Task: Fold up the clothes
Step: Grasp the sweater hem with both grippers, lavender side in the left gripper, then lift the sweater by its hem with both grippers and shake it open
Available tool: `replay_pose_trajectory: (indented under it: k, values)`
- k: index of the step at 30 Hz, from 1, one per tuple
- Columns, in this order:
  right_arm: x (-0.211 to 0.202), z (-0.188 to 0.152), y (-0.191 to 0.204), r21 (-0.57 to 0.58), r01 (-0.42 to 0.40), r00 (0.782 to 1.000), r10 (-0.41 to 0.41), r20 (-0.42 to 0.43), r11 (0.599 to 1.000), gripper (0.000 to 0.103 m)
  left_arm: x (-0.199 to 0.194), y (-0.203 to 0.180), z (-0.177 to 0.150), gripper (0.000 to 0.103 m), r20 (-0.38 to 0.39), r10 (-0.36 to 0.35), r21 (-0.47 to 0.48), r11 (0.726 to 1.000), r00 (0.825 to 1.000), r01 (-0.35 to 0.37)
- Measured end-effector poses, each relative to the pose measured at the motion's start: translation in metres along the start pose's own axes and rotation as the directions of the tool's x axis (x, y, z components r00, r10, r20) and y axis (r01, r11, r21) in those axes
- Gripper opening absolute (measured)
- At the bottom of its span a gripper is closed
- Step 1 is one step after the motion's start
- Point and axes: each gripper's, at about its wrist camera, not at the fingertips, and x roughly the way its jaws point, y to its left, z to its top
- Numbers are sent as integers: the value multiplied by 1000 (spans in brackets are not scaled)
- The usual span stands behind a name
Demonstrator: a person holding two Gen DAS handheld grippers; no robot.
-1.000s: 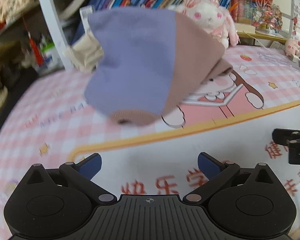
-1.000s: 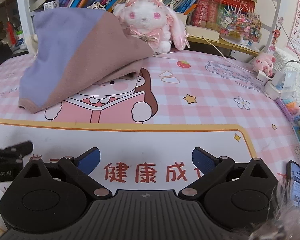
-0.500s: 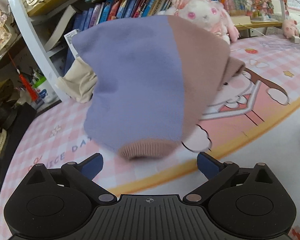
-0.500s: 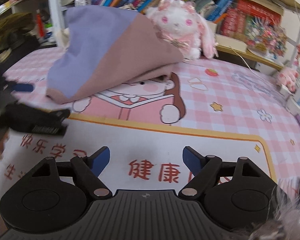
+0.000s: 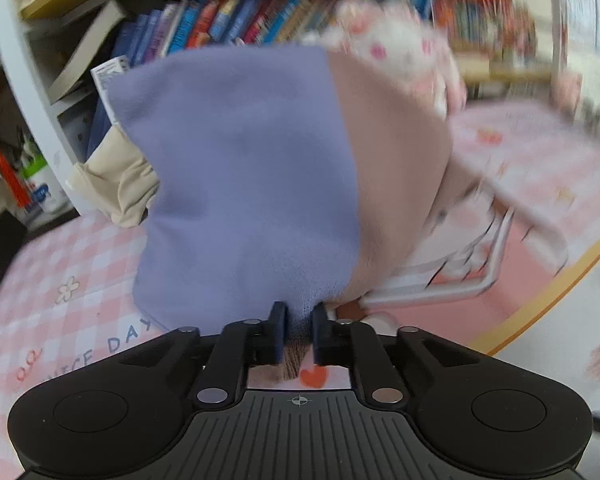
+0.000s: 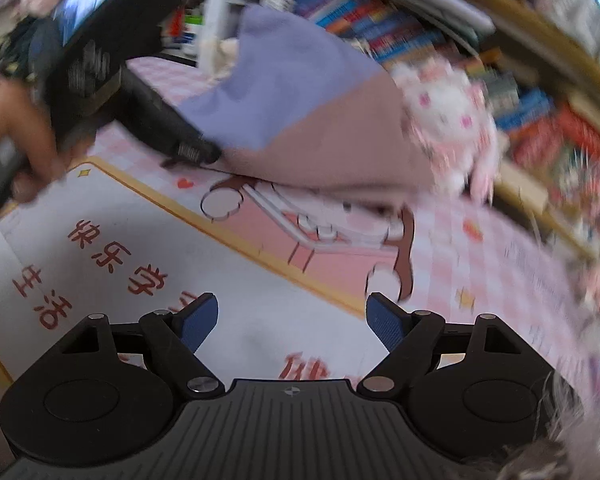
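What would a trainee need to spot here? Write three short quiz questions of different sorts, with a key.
1. True or false: the left gripper has its jaws closed on the hem of the purple and brown sweater.
2. Which gripper has open jaws with nothing between them: A left, B right?
3. Fill in: the soft toy behind the sweater is a white and pink plush ____.

Key: 1 true. 2 B, the right gripper. 3 bunny.

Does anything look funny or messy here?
Yes: the sweater stands up in a crumpled heap instead of lying flat, its hem pinched by the left hand-held gripper. The right hand-held gripper is open.
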Motion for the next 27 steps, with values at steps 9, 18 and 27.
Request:
replay_pose_trajectory:
  k: [9,18,27]
  values:
    - [-12,12,10,-348,74,970,14,242,935,85,-118,-39,0,8,159,-262,56,965,952,256]
    - [-7,17,8,-452,-27,945,170,280,892,32,-140,-27,-29,29,132,-189,-120,971,973,205]
    - [-2,35,-15,-296,-153,944,228,240,943,20,-136,-38,-78,86,39,-68,-52,996,997,70]
